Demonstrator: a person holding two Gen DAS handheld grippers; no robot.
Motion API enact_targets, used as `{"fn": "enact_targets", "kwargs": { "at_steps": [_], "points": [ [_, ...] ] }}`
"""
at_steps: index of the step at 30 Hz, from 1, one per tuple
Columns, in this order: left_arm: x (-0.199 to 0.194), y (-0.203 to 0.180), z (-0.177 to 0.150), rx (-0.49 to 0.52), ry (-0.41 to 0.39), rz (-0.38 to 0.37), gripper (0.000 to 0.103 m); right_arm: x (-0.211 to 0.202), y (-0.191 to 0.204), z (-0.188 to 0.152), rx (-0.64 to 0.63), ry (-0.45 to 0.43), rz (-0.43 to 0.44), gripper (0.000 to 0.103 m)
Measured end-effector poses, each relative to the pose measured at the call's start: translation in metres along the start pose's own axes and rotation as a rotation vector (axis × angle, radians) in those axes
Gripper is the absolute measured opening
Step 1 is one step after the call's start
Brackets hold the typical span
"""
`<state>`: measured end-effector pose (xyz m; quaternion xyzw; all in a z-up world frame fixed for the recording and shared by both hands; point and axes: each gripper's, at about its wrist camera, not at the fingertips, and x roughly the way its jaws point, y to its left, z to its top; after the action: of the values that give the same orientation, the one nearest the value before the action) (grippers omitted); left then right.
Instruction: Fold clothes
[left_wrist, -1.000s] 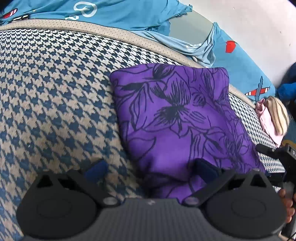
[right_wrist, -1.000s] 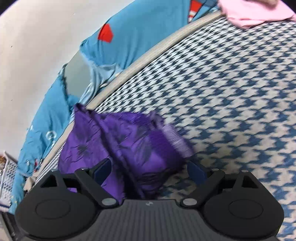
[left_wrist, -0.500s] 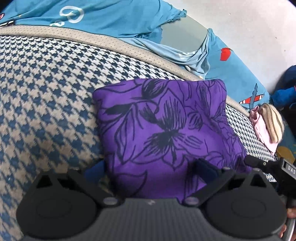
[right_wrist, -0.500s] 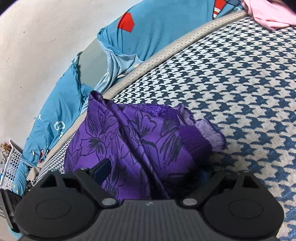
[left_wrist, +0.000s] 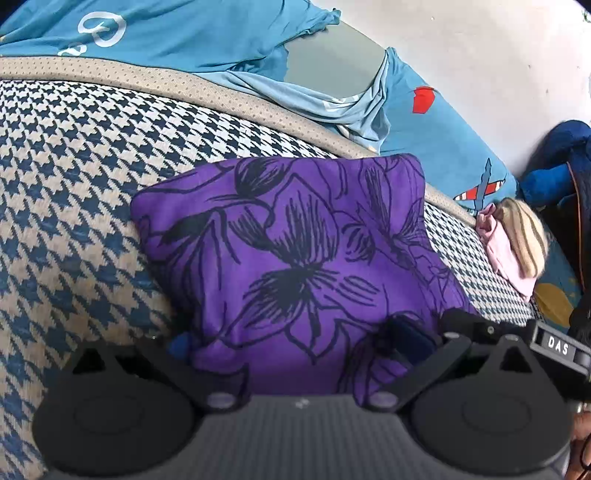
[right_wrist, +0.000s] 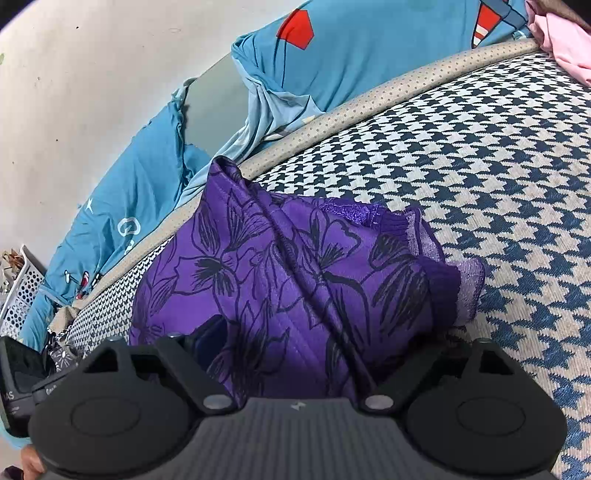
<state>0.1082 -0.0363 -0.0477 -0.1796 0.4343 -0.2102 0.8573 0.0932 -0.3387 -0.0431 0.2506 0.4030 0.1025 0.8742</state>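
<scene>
The purple garment (left_wrist: 295, 258) with a black flower print lies folded into a rough rectangle on the houndstooth cushion (left_wrist: 74, 206), its far edge close to the cushion's beige dotted trim (left_wrist: 207, 88); from the right wrist view the same garment (right_wrist: 295, 280) shows a bunched side with a lacy purple hem sticking out toward the open cushion. The left claw (left_wrist: 295, 343) stands apart, one blue pad on each side of the near end of the cloth, and the fabric spreads between them without being pinched. The right claw (right_wrist: 314, 350) also straddles the near edge of the garment; its jaws are closing with the cloth between them, though its right pad is hidden under the fabric and I cannot tell whether the pads press on it yet. The two claws sit just beside each other, the right one's black body showing at the right edge of the left wrist view. Beyond the trim lies a blue printed sheet (left_wrist: 184, 33) against a pale wall (left_wrist: 480, 55), and a pink cloth (left_wrist: 506, 254) with a striped piece rests at the cushion's far right
</scene>
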Motion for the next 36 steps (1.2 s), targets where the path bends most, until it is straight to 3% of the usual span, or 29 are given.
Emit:
{"fn": "enact_targets", "kwargs": {
  "at_steps": [7,10,12,17,21,24,30,36],
  "points": [
    [-0.004,-0.011,-0.004,0.050,-0.027,0.052,0.099,-0.001,-0.006,0.002,0.021,-0.005,0.009,0.049],
    [-0.005,-0.018,-0.005,0.074,-0.053,0.084,0.091,-0.002,0.000,0.002,-0.015,-0.018,0.009,0.034],
    [-0.009,-0.021,-0.005,0.085,-0.078,0.089,0.080,-0.005,0.007,0.002,-0.050,-0.033,0.013,0.025],
    [-0.019,-0.024,-0.006,0.108,-0.134,0.126,0.058,-0.014,0.021,-0.001,-0.100,-0.066,0.021,0.023],
    [-0.027,-0.025,-0.003,0.132,-0.173,0.157,0.050,-0.021,0.029,-0.003,-0.111,-0.082,0.042,0.022],
    [-0.032,-0.028,0.002,0.167,-0.205,0.183,0.048,-0.026,0.036,-0.006,-0.109,-0.084,0.075,0.022],
    [-0.048,-0.016,0.014,0.130,-0.220,0.194,0.047,-0.028,0.052,-0.018,-0.106,-0.058,0.142,0.022],
    [-0.055,-0.007,0.012,0.158,-0.201,0.204,0.048,-0.032,0.056,-0.024,-0.123,-0.044,0.140,0.023]
  ]
}}
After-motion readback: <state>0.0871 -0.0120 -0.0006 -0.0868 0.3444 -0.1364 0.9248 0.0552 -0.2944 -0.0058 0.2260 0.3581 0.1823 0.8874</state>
